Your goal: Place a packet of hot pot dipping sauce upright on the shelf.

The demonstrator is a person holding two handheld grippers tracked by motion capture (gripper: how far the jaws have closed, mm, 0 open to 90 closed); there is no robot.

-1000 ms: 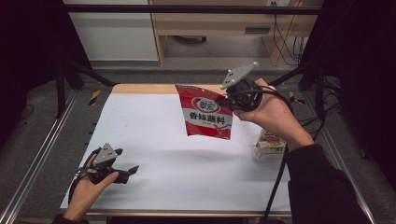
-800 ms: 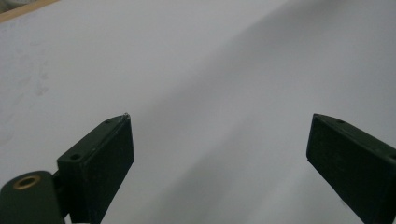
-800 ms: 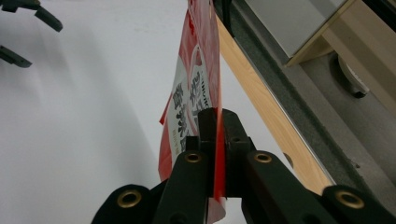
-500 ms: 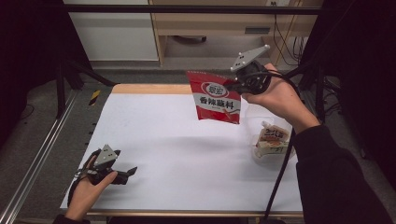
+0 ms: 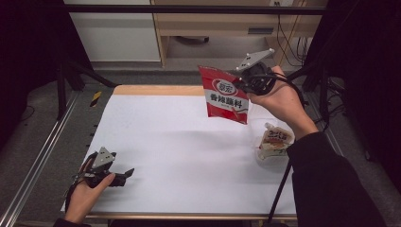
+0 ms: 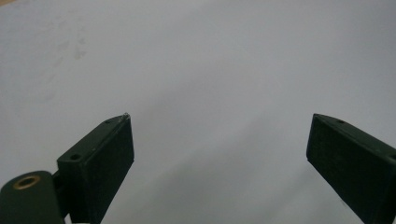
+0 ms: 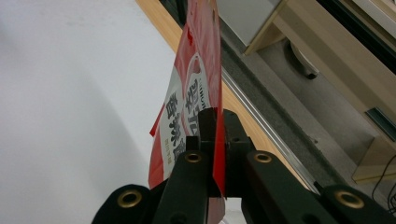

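Note:
A flat red packet (image 5: 226,95) with white and black print hangs in the air over the far right of the white table (image 5: 175,142). My right gripper (image 5: 239,84) is shut on the packet's right edge. The right gripper view looks along the jaws, which pinch the thin red packet (image 7: 196,88) edge-on; the right gripper (image 7: 218,119) holds it well above the table. My left gripper (image 5: 128,173) rests at the near left corner of the table, held by a hand. In the left gripper view the left gripper (image 6: 219,140) is open over bare white surface with nothing between its jaws.
A white and brown pouch (image 5: 274,142) lies on the table's right side, below the right forearm. A wooden strip (image 5: 156,90) borders the far edge. Metal rails (image 5: 42,156) run along the left. A wooden cabinet (image 5: 213,28) stands beyond the table.
The right gripper has carried the red packet to the right and up, away from the table's middle. The left gripper has stayed in place.

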